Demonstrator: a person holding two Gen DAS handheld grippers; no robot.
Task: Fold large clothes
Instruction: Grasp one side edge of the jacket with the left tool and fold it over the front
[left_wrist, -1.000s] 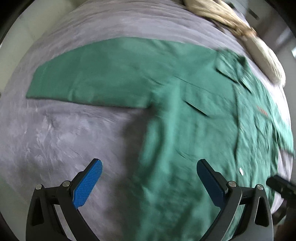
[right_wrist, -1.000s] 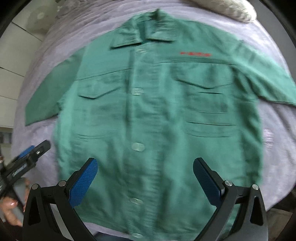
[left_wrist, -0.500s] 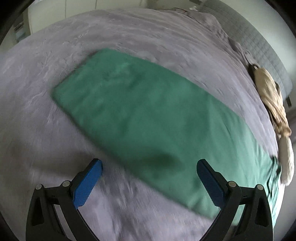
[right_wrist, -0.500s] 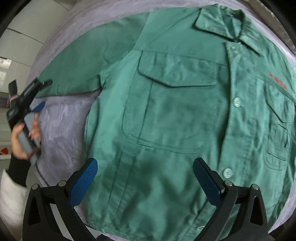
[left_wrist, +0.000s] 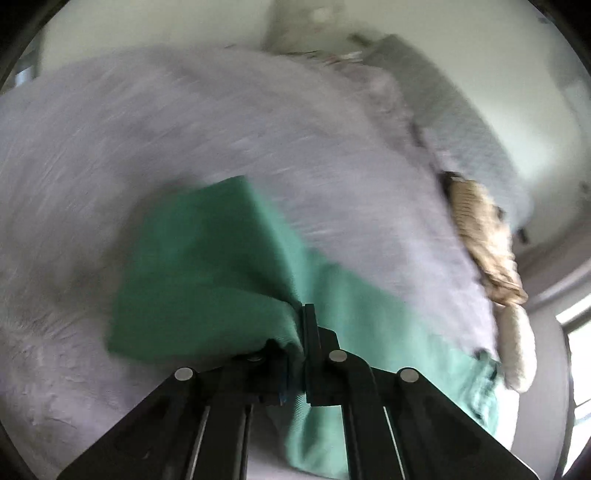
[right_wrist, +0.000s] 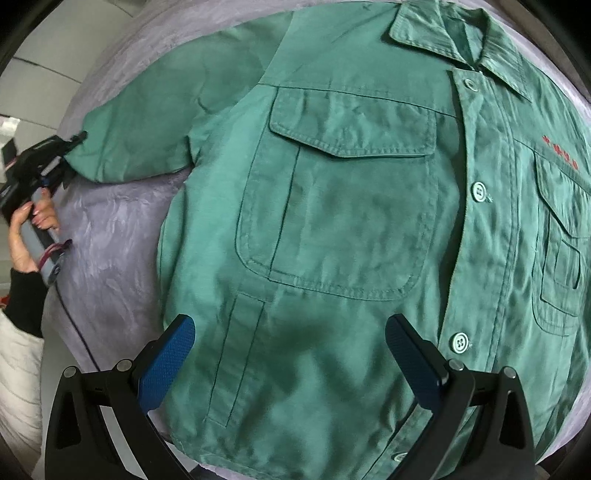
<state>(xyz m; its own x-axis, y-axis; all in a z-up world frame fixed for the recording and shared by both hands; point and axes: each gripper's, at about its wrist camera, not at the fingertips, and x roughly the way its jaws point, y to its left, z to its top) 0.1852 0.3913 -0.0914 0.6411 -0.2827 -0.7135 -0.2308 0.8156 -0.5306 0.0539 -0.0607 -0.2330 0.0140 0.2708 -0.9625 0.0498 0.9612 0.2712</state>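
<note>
Bed (right_wrist: 110, 251): covered by a pale lilac plush blanket, which carries everything; a grey quilted headboard (left_wrist: 469, 122) stands at its far edge in the left wrist view.
Jacket (right_wrist: 332, 221): large green work jacket lying flat and front-up over most of the bed, buttoned down the placket, collar toward the headboard edge, hem at the near edge of the bed.
Sleeve (right_wrist: 155, 122): stretched out sideways from the jacket body toward the left edge of the bed; in the left wrist view its end (left_wrist: 199, 266) is raised off the blanket and blurred.
Beige garment (left_wrist: 484, 243): bunched by the headboard edge, apart from the jacket.
Chest pocket (right_wrist: 340, 192): flapped, flat, midway up the jacket's front; a second pocket lies on the other side of the placket under small red lettering (right_wrist: 559, 151).
Right tool (right_wrist: 291, 354): fingers spread wide, blue pads bare, nothing between them, above the jacket's lower front near the hem.
Left tool (left_wrist: 299, 354): fingers closed tight on the sleeve cuff, green cloth pinched between them; seen from the right wrist view (right_wrist: 70, 144) at the left edge of the bed.
Left hand (right_wrist: 27, 236): wrapped round the left tool's grey handle.
</note>
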